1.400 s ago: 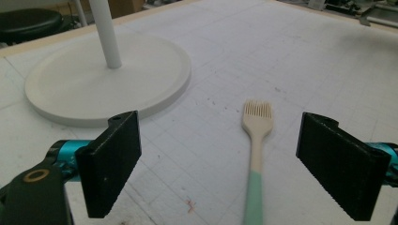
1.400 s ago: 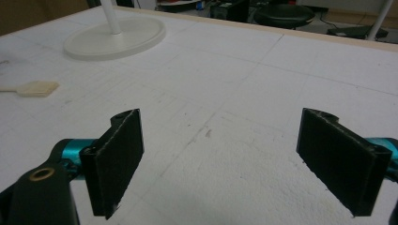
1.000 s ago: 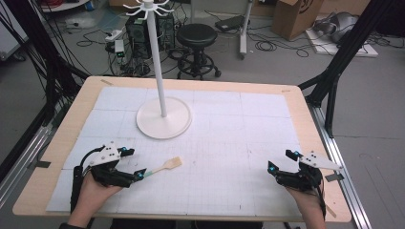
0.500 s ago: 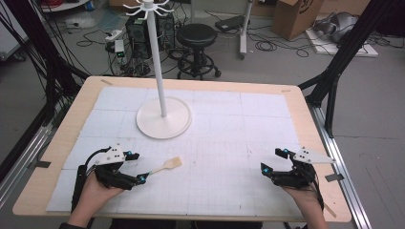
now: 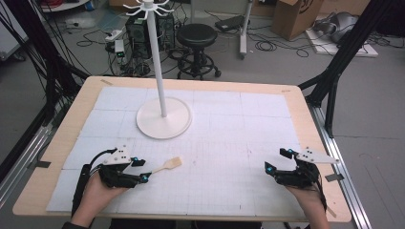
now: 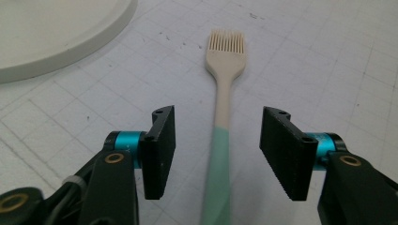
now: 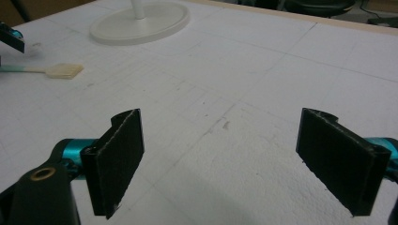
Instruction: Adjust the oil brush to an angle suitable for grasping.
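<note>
A small basting brush (image 5: 165, 166) with a cream head and a mint-green handle lies flat on the white gridded mat (image 5: 224, 143). My left gripper (image 5: 142, 170) is open at the front left, its jaws either side of the green handle (image 6: 217, 183) without touching it. The cream bristles (image 6: 226, 43) point away from that gripper. My right gripper (image 5: 278, 161) stands open near the front right edge with nothing between its jaws; the right gripper view has the brush head (image 7: 64, 70) far off at upper left.
A white hook stand rises from a round base (image 5: 164, 122) at the mat's back centre-left, with its base edge (image 6: 61, 33) close to the brush. The wooden table rim (image 5: 305, 119) frames the mat. A stool, cables and boxes sit on the floor beyond.
My right gripper has moved left, inward from the table's edge. The left gripper has held its place at the brush handle, and the brush has not moved.
</note>
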Available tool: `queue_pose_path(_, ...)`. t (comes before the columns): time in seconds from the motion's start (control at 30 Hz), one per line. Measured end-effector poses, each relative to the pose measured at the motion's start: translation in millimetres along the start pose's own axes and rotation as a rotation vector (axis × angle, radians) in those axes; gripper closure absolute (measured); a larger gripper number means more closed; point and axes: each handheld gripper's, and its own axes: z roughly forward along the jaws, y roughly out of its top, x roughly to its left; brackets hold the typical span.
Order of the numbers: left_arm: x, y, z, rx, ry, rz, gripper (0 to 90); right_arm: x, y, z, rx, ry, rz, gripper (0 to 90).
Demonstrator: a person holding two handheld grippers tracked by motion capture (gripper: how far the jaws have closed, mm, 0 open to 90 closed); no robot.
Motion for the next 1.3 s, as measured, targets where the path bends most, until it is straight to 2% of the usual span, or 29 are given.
queue_pose_path(0.03,-1.0,1.3,2.3,0.019,-0.005,0.014,53.4,-0.8,-0.4,-1.0,0.001,0.002,0.006,14.7)
queue_pose_path(0.13,-2.7,2.6,4.7,0.029,-0.004,0.015,56.7,-1.3,-0.3,-1.4,-0.002,0.001,0.006,14.7)
queue_pose_path(0.27,-5.9,5.2,8.3,0.045,0.002,0.038,58.8,-1.0,-0.4,-1.0,-0.001,-0.005,0.007,14.7)
queue_pose_path(0.37,-7.9,6.7,11.2,0.055,-0.007,0.041,63.7,-0.4,-0.7,-0.6,0.005,-0.008,0.002,14.8)
queue_pose_path(0.53,-8.8,6.8,15.4,0.086,0.007,0.051,67.2,0.0,-0.4,-0.2,0.006,-0.006,0.001,14.8)
queue_pose_path(0.57,-8.8,5.3,18.2,0.106,0.005,0.049,69.0,-0.3,0.1,-0.7,0.002,-0.006,0.0,14.8)
queue_pose_path(0.73,-7.8,5.2,18.2,0.106,0.012,0.042,72.6,-0.4,0.5,-1.2,0.002,-0.009,-0.009,14.8)
queue_pose_path(0.77,-7.7,4.8,18.7,0.099,0.017,0.031,75.8,0.4,0.5,-0.5,0.009,-0.009,-0.015,14.8)
queue_pose_path(0.9,-9.0,3.6,18.6,0.091,0.03,0.036,80.1,2.6,1.0,1.6,0.014,-0.005,-0.026,14.8)
queue_pose_path(1.1,-9.7,4.6,18.7,0.095,0.034,0.041,81.1,4.2,1.7,3.1,0.019,-0.014,-0.042,14.8)
queue_pose_path(1.17,-9.9,6.2,18.9,0.104,0.034,0.054,81.4,4.6,1.9,3.8,0.018,-0.013,-0.045,14.8)
queue_pose_path(1.3,-10.0,10.8,17.1,0.078,0.026,0.086,81.6,4.4,2.3,3.5,0.015,-0.012,-0.046,14.8)
